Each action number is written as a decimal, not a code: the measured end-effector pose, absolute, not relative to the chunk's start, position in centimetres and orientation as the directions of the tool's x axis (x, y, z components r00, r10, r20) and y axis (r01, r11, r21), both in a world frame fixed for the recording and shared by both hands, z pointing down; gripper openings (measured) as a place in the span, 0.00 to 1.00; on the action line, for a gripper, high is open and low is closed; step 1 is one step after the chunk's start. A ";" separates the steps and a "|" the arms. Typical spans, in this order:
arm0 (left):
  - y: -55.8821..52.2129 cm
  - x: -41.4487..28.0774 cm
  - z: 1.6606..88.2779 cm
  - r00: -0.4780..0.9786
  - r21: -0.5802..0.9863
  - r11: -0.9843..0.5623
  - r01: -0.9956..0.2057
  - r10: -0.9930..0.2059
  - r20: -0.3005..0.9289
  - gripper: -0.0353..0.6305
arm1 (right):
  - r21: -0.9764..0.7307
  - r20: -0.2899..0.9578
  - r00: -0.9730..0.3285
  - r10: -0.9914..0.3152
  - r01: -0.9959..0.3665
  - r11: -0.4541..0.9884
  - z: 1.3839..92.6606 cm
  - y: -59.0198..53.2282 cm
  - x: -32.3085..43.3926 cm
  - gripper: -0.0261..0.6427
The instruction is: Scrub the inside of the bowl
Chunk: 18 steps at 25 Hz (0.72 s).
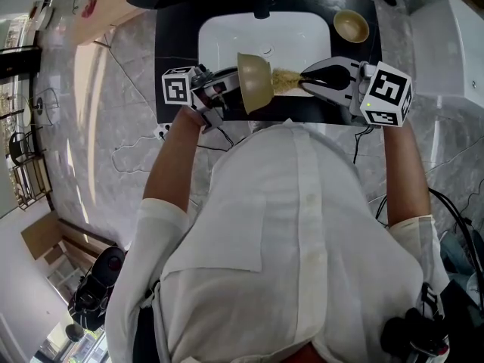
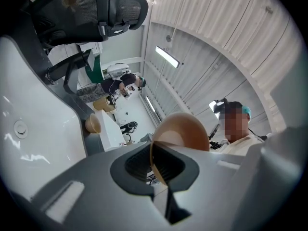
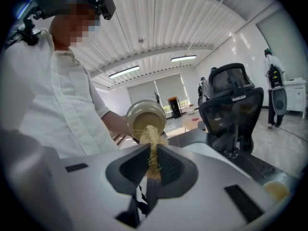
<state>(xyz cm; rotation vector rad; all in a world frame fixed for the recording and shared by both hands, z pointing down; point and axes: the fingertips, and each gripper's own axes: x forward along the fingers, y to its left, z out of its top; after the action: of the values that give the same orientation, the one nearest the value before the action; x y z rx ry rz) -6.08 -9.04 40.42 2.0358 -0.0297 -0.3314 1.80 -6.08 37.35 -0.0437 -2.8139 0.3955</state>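
A tan bowl is held on its side over the white sink, its mouth facing right. My left gripper is shut on the bowl's rim; in the left gripper view the rim runs between the jaws with the brown bowl back above. My right gripper is shut on a straw-coloured scrubbing pad, whose end reaches into the bowl's mouth. The right gripper view shows the fibrous scrubbing pad clamped between the jaws and pressed against the bowl's inside.
A second tan bowl stands on the black counter at the sink's back right. The tap rises behind the basin. A white appliance stands to the right. Cables lie on the marble floor.
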 end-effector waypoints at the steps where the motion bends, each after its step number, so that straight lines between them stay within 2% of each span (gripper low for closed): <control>1: -8.9 -6.0 40.5 0.962 0.873 -0.472 0.119 -0.161 -0.219 0.07 | -0.269 0.302 -0.952 0.045 -0.040 0.962 37.7 -6.6 2.0 0.09; 5: -8.6 -5.6 40.7 0.967 0.874 -0.470 0.122 -0.141 -0.211 0.07 | -0.247 0.316 -0.948 -0.044 -0.126 0.961 38.1 -8.8 2.2 0.09; 9: -8.0 -4.6 40.7 0.974 0.874 -0.468 0.130 -0.104 -0.201 0.07 | -0.231 0.253 -0.964 -0.084 -0.145 0.962 35.9 -9.8 1.5 0.09; 18: -7.4 -3.6 41.9 0.988 0.888 -0.450 0.097 -0.065 -0.141 0.07 | -0.241 0.100 -0.995 0.011 -0.013 0.970 32.0 -8.0 -0.2 0.09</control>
<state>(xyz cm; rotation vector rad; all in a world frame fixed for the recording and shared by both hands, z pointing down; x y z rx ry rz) -3.58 -7.36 41.90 2.0291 0.0226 -0.1854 -0.24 -8.02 31.95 0.0017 -3.0179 0.3709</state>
